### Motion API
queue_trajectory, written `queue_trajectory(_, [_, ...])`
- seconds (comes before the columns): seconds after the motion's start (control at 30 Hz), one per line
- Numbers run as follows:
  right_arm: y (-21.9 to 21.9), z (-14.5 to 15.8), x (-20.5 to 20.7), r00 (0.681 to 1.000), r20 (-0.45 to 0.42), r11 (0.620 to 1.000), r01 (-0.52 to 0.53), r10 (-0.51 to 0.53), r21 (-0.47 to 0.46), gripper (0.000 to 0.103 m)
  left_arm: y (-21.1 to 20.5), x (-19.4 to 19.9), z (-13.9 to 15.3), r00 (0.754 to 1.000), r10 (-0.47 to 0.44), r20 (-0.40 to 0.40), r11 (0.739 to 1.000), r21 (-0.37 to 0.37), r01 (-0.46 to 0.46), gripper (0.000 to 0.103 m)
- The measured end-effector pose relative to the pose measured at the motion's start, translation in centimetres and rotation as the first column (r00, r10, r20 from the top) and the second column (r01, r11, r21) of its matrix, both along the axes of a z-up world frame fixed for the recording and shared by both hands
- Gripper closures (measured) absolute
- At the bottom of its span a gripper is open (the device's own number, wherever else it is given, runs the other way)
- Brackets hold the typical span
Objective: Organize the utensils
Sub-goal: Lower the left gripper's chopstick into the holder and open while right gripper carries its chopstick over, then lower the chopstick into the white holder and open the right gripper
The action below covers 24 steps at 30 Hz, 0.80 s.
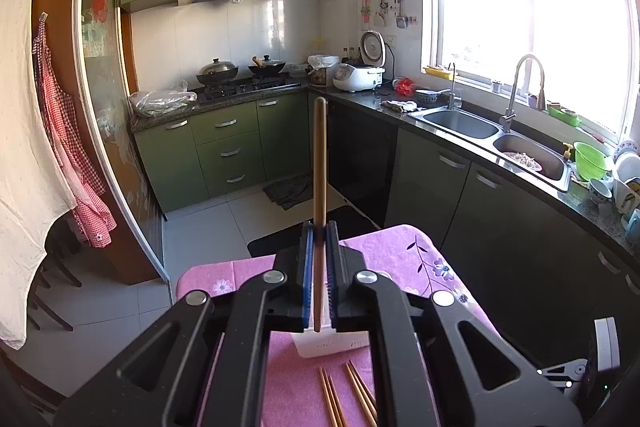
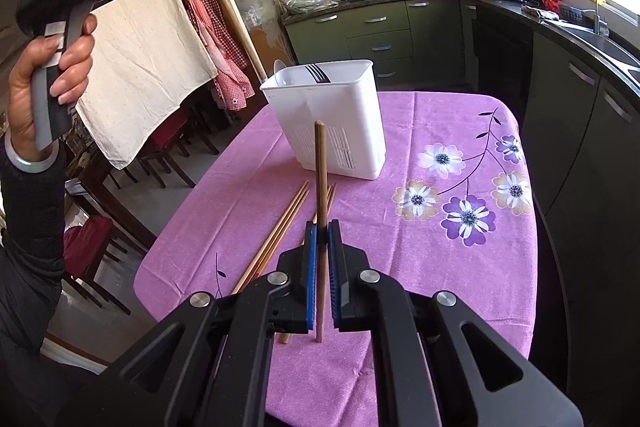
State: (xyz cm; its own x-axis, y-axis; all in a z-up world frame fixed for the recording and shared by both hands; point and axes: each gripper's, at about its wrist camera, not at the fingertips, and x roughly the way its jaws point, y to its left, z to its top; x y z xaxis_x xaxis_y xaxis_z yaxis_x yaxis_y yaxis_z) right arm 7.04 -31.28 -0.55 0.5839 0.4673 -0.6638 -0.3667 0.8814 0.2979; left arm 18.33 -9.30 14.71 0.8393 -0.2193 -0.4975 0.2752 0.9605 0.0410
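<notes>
We are clamping both black two-finger tongs — left [image 1: 320, 229], right [image 2: 322, 227] — on brown wooden chopsticks [image 2: 320, 187]; risking slip — missing white slotted plastic holder [image 2: 340, 123] beyond right tongs.

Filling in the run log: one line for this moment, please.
left gripper: shut on chopstick, raised | right gripper: shut on chopstick | holder: upright on tablecloth | loose chopsticks: on tablecloth

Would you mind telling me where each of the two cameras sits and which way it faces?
Left wrist: on the left gripper, raised above the table, facing the stove and sink; its fingers clamp a chopstick.
Right wrist: on the right gripper, angled down at the table; it clamps another chopstick and shows the person's left hand.
Shared: the white utensil holder, loose chopsticks, pink tablecloth.
</notes>
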Motion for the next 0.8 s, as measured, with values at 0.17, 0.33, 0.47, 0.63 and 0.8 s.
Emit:
queue_trajectory(0.17, [-0.5, -0.1, 0.1, 1.0, -0.005, 1.0, -0.001, 0.001, 0.012, 0.096, -1.2, 2.9, -2.2, 0.999, 0.025, -0.032, 0.999, 0.033, -0.023, 0.097])
queue_trajectory(0.33, [-0.6, 0.2, 0.3, 1.0, -0.001, 1.0, -0.004, 0.004, 0.021, 0.096, -1.0, 4.7, -5.8, 0.992, 0.035, -0.121, 0.998, 0.056, -0.029, 0.097])
queue_trajectory(0.47, [-0.2, 1.3, 0.6, 1.0, 0.022, 1.0, -0.01, 0.01, 0.018, 0.096, -0.5, 5.3, -8.4, 0.983, 0.034, -0.181, 0.997, 0.076, -0.021, 0.095])
queue_trajectory(0.63, [0.4, 4.6, 1.6, 0.997, 0.081, 1.0, -0.006, 0.005, 0.003, 0.097, 0.4, 4.5, -9.0, 0.98, 0.025, -0.195, 0.998, 0.058, -0.014, 0.083])
queue_trajectory(0.8, [0.7, 10.3, 4.2, 0.982, 0.187, 0.999, 0.017, -0.024, 0.041, 0.096, 2.1, 1.7, -7.5, 0.987, 0.015, -0.158, 1.0, 0.016, -0.012, 0.071])
